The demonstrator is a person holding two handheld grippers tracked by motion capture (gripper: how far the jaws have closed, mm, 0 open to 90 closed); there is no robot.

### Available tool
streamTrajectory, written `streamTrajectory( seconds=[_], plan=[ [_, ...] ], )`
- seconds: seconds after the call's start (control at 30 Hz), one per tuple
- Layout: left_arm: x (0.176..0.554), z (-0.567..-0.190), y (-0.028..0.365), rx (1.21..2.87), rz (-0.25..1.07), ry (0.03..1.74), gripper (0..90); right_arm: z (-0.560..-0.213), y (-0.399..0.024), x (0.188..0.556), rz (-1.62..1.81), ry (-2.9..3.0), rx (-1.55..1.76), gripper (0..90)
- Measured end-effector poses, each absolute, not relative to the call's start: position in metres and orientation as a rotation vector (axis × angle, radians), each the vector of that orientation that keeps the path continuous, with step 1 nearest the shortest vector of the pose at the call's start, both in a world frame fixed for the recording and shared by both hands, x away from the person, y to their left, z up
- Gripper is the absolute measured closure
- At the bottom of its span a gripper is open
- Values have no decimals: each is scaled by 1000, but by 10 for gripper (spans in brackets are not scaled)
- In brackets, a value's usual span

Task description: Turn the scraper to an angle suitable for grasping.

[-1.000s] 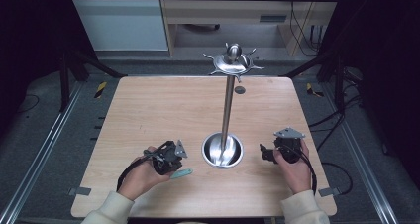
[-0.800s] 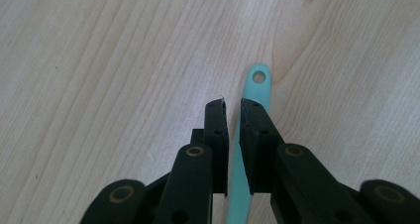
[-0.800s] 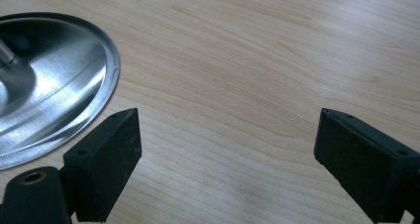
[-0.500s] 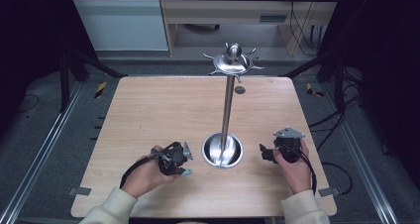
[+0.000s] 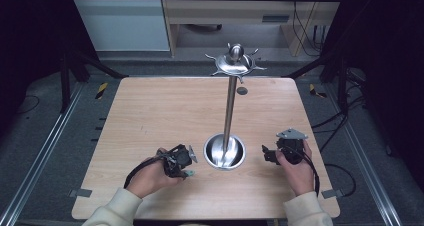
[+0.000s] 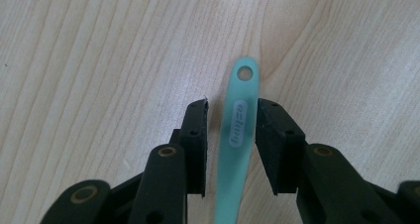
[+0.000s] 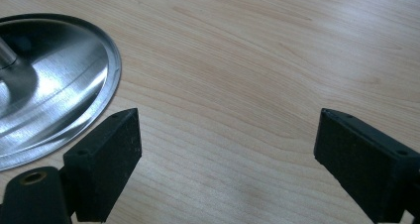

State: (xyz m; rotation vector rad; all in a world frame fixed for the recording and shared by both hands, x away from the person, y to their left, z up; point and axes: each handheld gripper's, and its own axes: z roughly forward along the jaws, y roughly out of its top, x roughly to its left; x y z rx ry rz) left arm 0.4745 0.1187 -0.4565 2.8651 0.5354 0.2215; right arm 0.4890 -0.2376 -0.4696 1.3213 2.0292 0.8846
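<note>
Pale wood grain covers the desk (image 5: pixel 150 116), which stands in a dark room with metal rails on the floor at both sides. Nearest the person, the left hand (image 5: pixel 150 176) holds the left tongs (image 5: pixel 184 162) low over the desk's front part, just left of the stand's base. In the left gripper view a teal handle (image 6: pixel 237 135) lies flat on the wood between the two black jaws, its end with a small round hole pointing away from the camera. The jaws have just been opening: a clear gap shows on the left of the handle, and the right pad stands right beside it or barely touching, so the handle is not squeezed. In the high view a bit of the teal handle (image 5: pixel 189 174) peeks out beside those tongs.

On the other side of the base, the right hand (image 5: pixel 295 168) rests on the desk with the right tongs (image 5: pixel 267 155) pointing toward the stand. The right gripper view shows their jaws wide apart over bare wood, nothing between them, with the rim of the shiny base at the left.

Farther in, the steel stand (image 5: pixel 229 111) rises from its round dish base (image 5: pixel 225 152) to a top disc with hooks (image 5: pixel 235 62). A small dark spot (image 5: pixel 242 90) lies near the desk's far edge.
</note>
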Motion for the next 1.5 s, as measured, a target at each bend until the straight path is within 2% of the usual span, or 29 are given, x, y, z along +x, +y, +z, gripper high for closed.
streamTrajectory(
  seconds=[0.33,1.07,1.5],
  plan=[
    [477,-463,115,2886,202,530,653,-470,-238,489,886,2028,1320,114],
    [482,-464,117,2877,99,561,716,-470,-238,489,884,2031,1319,114],
    [475,-440,138,2737,154,614,740,-470,-238,489,880,2030,1319,114]
  ],
)
